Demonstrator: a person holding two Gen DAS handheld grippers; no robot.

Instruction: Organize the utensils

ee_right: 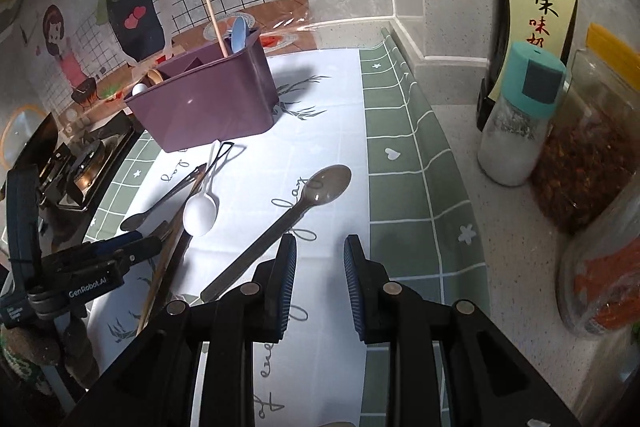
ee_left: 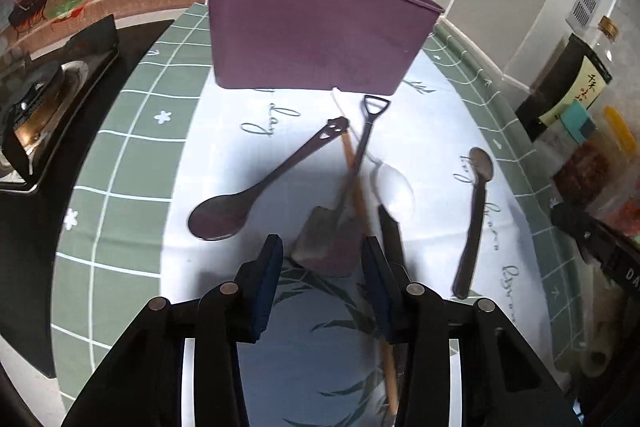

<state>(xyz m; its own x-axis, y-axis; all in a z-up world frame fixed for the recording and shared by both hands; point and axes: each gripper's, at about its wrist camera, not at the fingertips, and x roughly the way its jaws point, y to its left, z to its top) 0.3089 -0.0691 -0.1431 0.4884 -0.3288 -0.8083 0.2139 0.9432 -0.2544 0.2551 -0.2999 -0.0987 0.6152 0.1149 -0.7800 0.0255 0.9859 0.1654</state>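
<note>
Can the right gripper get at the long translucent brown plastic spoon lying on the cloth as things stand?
Probably yes. The brown spoon lies alone on the cloth, its handle end just ahead of the empty, open right gripper, slightly to its left. Nothing overlaps it; the white plastic spoon lies clear.

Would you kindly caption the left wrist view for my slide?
Open left gripper hovers over a shovel-shaped dark spoon crossing a wooden chopstick, before the purple plastic utensil caddy.
</note>
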